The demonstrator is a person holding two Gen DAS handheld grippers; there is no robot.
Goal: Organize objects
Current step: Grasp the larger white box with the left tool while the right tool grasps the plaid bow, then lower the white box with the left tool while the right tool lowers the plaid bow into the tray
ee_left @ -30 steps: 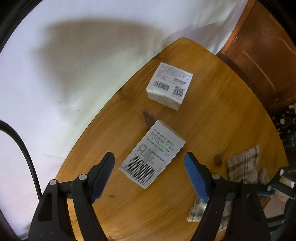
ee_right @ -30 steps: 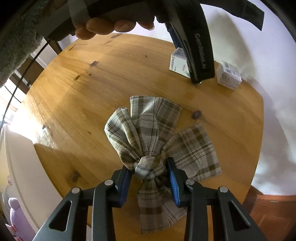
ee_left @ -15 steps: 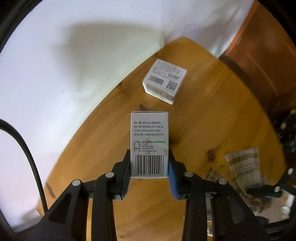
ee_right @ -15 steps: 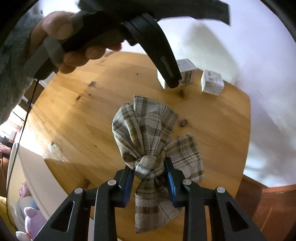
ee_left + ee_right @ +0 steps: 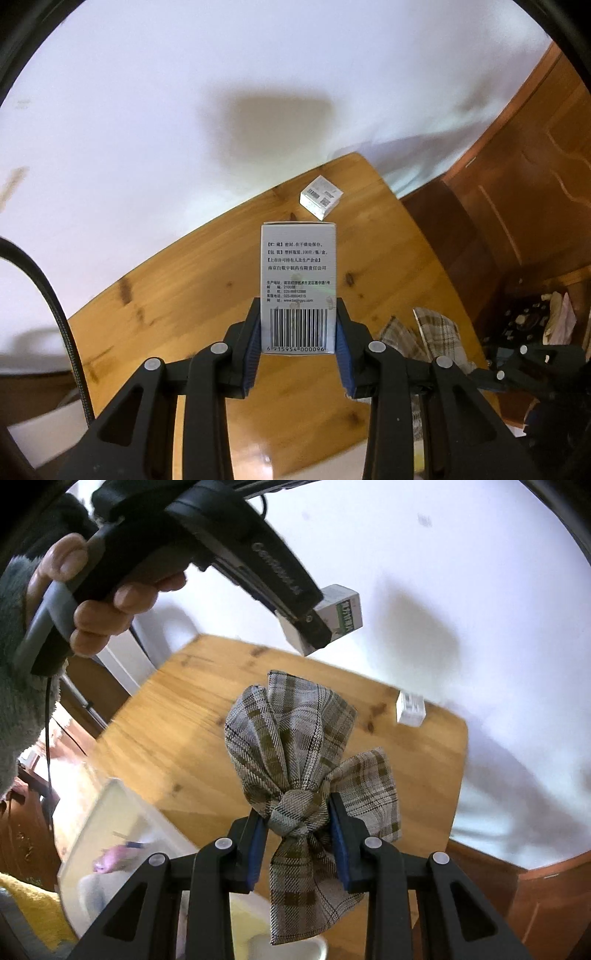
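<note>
My left gripper (image 5: 298,347) is shut on a white medicine box (image 5: 298,280) with a barcode and holds it up above the wooden table (image 5: 192,295). The box also shows in the right wrist view (image 5: 341,613), held high in the left gripper (image 5: 314,627). My right gripper (image 5: 297,834) is shut on a knotted plaid cloth (image 5: 295,746) and holds it above the table (image 5: 184,720). The cloth also shows in the left wrist view (image 5: 432,328). A second small white box (image 5: 320,197) lies at the table's far edge, also in the right wrist view (image 5: 410,709).
A white wall (image 5: 184,110) runs behind the table. A wooden door (image 5: 517,184) stands at the right. A clear plastic bin (image 5: 110,834) with small items sits below the table's near edge in the right wrist view.
My left gripper closed on the barcode box and lifted it off the table. My right gripper rose with the plaid cloth, and the bin came into view.
</note>
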